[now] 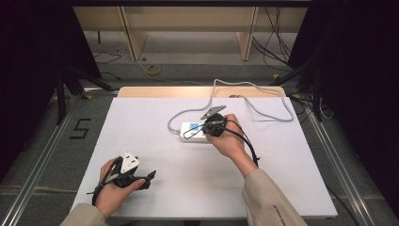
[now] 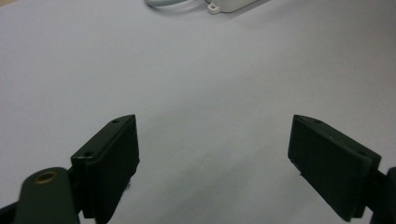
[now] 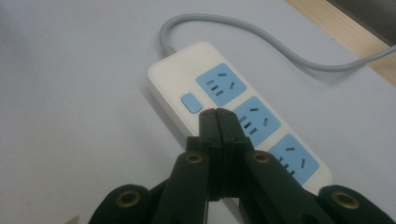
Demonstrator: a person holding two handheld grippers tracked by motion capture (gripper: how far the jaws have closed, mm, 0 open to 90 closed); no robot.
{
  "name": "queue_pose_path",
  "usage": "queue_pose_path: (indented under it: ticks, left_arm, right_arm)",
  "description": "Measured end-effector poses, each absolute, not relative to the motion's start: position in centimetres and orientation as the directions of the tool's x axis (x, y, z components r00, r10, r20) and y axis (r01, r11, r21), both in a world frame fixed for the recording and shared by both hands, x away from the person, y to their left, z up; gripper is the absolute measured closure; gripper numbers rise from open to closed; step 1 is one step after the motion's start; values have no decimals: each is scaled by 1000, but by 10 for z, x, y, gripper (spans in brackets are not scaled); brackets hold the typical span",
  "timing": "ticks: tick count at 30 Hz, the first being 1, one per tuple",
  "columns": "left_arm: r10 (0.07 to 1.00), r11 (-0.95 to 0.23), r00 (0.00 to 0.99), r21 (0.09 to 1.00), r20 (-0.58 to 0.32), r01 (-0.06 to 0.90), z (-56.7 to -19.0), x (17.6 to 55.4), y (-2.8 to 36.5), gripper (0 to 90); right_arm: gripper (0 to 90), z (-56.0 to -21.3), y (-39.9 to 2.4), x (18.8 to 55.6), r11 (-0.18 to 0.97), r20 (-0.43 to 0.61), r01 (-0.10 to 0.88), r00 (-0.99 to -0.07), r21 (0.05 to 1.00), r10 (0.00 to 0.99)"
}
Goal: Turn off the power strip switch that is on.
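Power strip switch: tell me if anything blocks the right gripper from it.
Nothing visible does. The right gripper, jaws shut, points at the power strip with its tip just beside the blue switch; only bare white casing lies between them.

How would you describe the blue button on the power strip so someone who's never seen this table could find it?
On the white table, find the white power strip near the middle, with a grey cable leaving one end. The button sits on its top face near that cable end, just ahead of the right gripper. Unlike the three blue socket panels, it is small and has no slots.
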State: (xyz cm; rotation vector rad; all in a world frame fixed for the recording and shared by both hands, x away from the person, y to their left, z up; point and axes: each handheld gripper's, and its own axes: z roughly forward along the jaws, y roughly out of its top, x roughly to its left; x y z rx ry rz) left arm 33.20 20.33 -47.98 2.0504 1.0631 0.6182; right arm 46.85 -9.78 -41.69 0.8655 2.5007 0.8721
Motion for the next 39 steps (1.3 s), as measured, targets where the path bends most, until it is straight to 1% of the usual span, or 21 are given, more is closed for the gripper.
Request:
queue_pose_path:
  ticks: [12, 13, 15, 29, 34, 35, 39]
  left_arm:
    - [837, -387, 541, 784, 79, 485, -480, 332, 203, 162]
    - [837, -387, 541, 784, 78, 485, -480, 332, 203, 162]
    - [837, -386, 541, 785, 78, 485, -480, 332, 203, 162]
    - [837, -387, 542, 784, 77, 486, -479, 332, 203, 161]
    - [837, -384, 541, 785, 75, 486, -479, 332, 203, 161]
    - [837, -384, 542, 785, 74, 486, -479, 332, 203, 161]
    - [837, -388, 542, 785, 79, 483, -478, 332, 204, 162]
  right_arm:
    - [900, -416, -90, 473, 628, -121, 434, -754, 646, 646]
    - [900, -416, -90, 475, 635, -131, 423, -758, 647, 639]
    - [900, -416, -88, 475, 625, -120, 436, -752, 648, 649]
    - [900, -417, -82, 482, 632, -117, 444, -754, 635, 647]
    - [900, -417, -80, 484, 644, -125, 435, -761, 629, 637]
    - [900, -418, -80, 486, 648, -133, 421, -767, 634, 628]
    - [900, -417, -78, 487, 641, -126, 432, -760, 635, 637]
